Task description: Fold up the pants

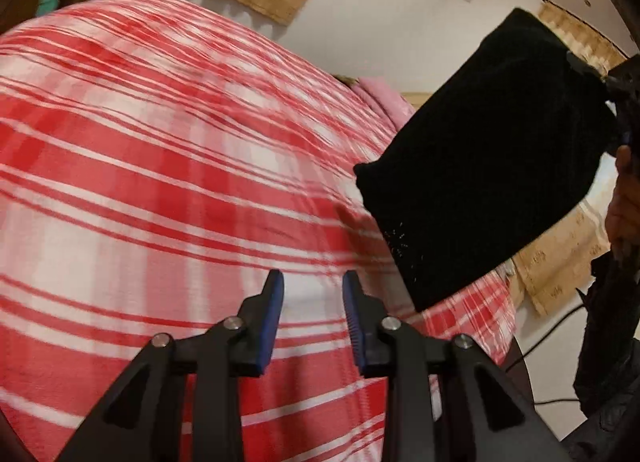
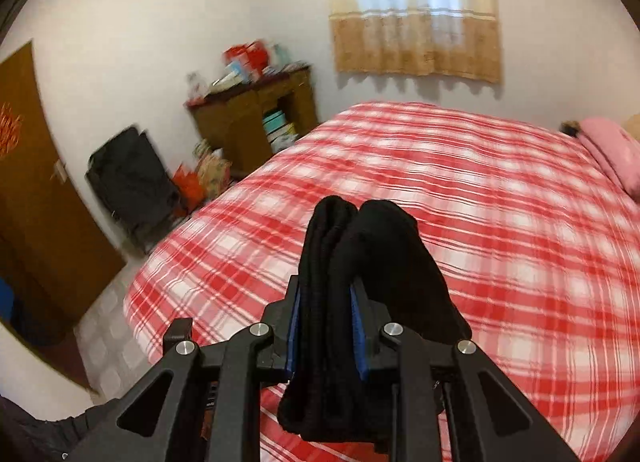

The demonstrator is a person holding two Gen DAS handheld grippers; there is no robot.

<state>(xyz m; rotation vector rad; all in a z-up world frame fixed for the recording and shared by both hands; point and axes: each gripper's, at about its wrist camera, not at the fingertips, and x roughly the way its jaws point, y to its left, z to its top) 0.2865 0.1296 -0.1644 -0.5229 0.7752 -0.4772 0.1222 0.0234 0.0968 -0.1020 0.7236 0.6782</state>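
The black pants point(image 1: 480, 165) are folded into a thick bundle that hangs in the air above the red and white plaid bedspread point(image 1: 160, 181), at the right of the left wrist view. In the right wrist view the same black pants point(image 2: 352, 254) fill the jaws of my right gripper point(image 2: 326, 302), which is shut on several folded layers and held up over the bed point(image 2: 500, 201). My left gripper point(image 1: 313, 282) hovers low over the bedspread, open, with nothing between its blue pads. A hand point(image 1: 624, 197) holds the right gripper at the far right edge.
A pink pillow point(image 2: 612, 149) lies at the bed's far right corner. Left of the bed stand a wooden cabinet point(image 2: 248, 113) piled with boxes, a black suitcase point(image 2: 132, 177) and a brown door point(image 2: 36, 181). A curtained window point(image 2: 416, 9) is on the far wall.
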